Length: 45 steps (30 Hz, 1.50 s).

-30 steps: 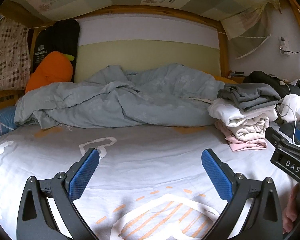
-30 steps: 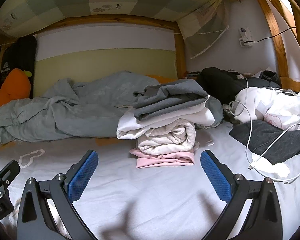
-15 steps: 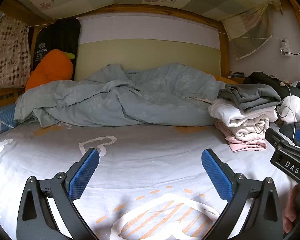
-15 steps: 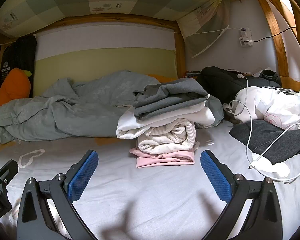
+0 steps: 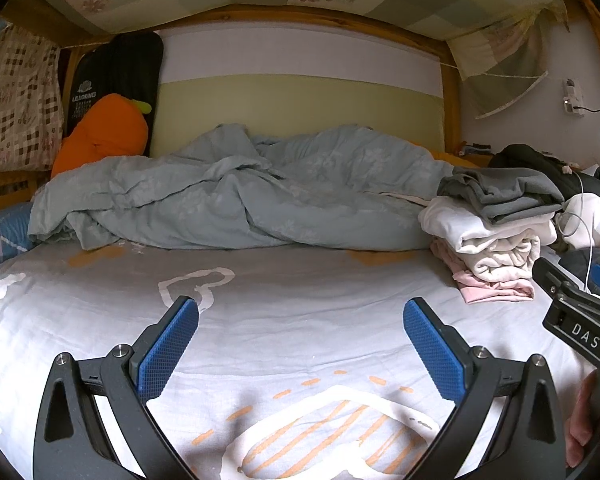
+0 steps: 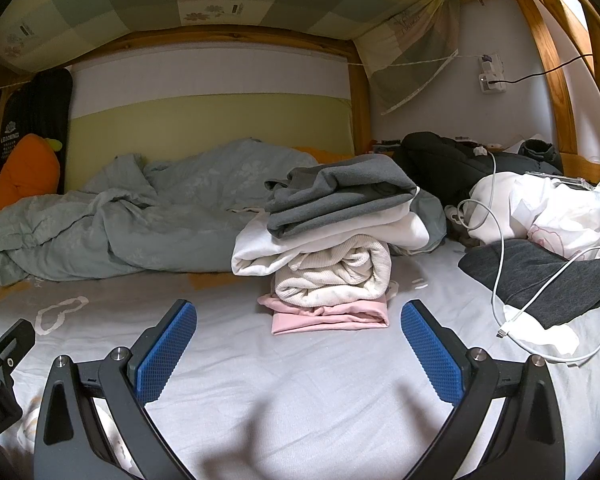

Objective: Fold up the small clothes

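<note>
Left gripper (image 5: pixel 300 344): jaws gaping, hovering over bed (image 5: pixel 300 292) | Right gripper (image 6: pixel 299 346): jaws gaping, facing folded clothes stack (image 6: pixel 332 240)

Bed (image 5: pixel 300 300): rumpled duvet (image 5: pixel 236 204), folded clothes stack (image 6: pixel 332 248).

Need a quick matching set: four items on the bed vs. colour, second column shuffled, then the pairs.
Items:
1. top garment of the folded stack
2. bottom garment of the stack
3. plush carrot
4. crumpled duvet

Colours:
A. orange
B. blue-grey
C. dark grey
D. pink

Pairs: 1-C, 2-D, 3-A, 4-B
</note>
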Tool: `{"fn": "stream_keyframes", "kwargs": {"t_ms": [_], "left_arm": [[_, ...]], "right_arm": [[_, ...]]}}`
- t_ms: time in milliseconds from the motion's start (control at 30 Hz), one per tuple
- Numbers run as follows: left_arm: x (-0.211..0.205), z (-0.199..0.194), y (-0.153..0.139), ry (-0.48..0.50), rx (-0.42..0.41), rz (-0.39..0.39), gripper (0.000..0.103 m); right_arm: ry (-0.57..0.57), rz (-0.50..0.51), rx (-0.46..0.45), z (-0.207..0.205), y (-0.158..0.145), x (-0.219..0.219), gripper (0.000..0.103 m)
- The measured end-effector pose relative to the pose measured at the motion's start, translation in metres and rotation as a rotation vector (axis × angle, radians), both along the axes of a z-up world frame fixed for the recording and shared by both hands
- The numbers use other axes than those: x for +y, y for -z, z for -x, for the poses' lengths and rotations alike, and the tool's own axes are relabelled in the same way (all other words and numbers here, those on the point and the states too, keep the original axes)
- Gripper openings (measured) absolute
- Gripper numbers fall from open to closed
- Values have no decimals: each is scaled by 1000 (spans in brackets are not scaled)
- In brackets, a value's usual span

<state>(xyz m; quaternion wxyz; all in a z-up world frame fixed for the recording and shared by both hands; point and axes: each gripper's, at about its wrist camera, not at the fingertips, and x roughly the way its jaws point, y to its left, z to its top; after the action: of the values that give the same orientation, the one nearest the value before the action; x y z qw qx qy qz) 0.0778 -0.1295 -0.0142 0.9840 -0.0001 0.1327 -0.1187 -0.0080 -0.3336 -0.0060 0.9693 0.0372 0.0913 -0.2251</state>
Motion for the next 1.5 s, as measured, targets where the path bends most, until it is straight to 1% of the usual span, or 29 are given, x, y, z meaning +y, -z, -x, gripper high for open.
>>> {"fn": "stream_keyframes", "kwargs": {"t_ms": [633, 1500], "left_arm": [[2, -3, 3, -9, 21, 9, 102], [5, -4, 4, -8, 29, 12, 102]], "right_arm": [[-6, -2, 7, -3, 4, -4, 102], [-9, -3, 10, -4, 4, -5, 102]]}}
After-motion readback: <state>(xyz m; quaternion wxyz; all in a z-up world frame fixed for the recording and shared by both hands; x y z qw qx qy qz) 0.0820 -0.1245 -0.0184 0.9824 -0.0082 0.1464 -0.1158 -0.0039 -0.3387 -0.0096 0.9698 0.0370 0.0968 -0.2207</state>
